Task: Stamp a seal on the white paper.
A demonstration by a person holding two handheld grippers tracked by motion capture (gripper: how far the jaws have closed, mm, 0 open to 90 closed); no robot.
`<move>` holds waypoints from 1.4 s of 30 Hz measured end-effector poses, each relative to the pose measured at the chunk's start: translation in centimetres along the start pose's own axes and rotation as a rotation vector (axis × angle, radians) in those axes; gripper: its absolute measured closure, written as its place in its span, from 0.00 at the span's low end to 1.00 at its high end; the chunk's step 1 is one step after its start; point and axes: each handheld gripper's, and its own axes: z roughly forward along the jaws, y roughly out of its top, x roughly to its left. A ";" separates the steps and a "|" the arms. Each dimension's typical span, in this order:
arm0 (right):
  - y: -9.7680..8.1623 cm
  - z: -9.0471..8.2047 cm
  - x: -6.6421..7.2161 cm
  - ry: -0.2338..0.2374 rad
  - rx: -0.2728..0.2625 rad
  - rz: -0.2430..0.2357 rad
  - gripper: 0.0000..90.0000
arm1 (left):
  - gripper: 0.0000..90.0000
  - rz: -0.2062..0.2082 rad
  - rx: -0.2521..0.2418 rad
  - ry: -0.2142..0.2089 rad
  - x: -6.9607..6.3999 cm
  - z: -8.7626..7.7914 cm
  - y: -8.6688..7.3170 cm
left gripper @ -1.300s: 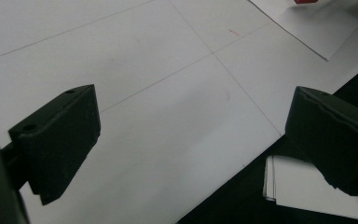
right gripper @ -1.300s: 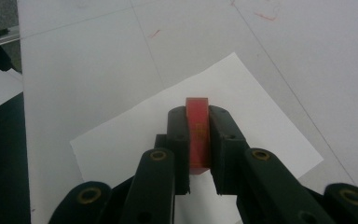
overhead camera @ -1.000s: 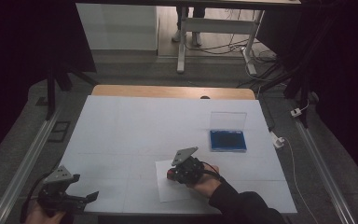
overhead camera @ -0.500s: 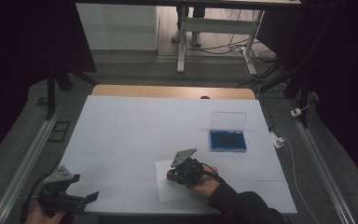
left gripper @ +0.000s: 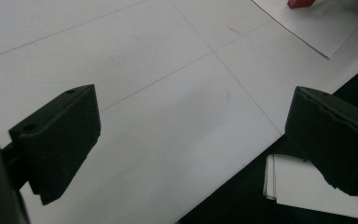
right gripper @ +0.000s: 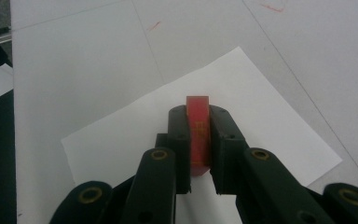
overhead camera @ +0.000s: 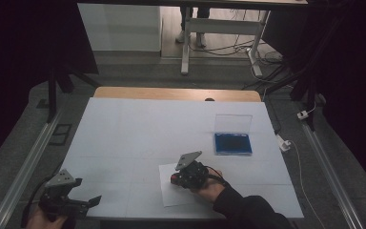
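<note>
A slim red block (right gripper: 198, 135) with yellow print sits upright between the jaws of my right gripper (right gripper: 199, 116), which is shut on it. The block hangs just over or on a white sheet of paper (right gripper: 270, 121); I cannot tell whether it touches. From above, the right gripper (overhead camera: 176, 179) is over the sheet (overhead camera: 171, 194) near the table's front middle. My left gripper (overhead camera: 89, 202) rests at the front left corner, jaws wide apart with nothing between them (left gripper: 191, 135). The left gripper view catches the red block (left gripper: 300, 3) and the sheet (left gripper: 317, 28) far off.
A blue tray (overhead camera: 233, 143) with its clear lid (overhead camera: 233, 123) standing up behind it sits at the right of the white table (overhead camera: 138, 129). A small stack of white paper (left gripper: 298, 184) lies below the table's front edge. Rails run along both sides.
</note>
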 end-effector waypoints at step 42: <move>0.3 -1.0 -0.4 0.002 -0.050 0.049 0.88 | 0.04 0.002 -0.002 0.001 0.0 0.0 0.0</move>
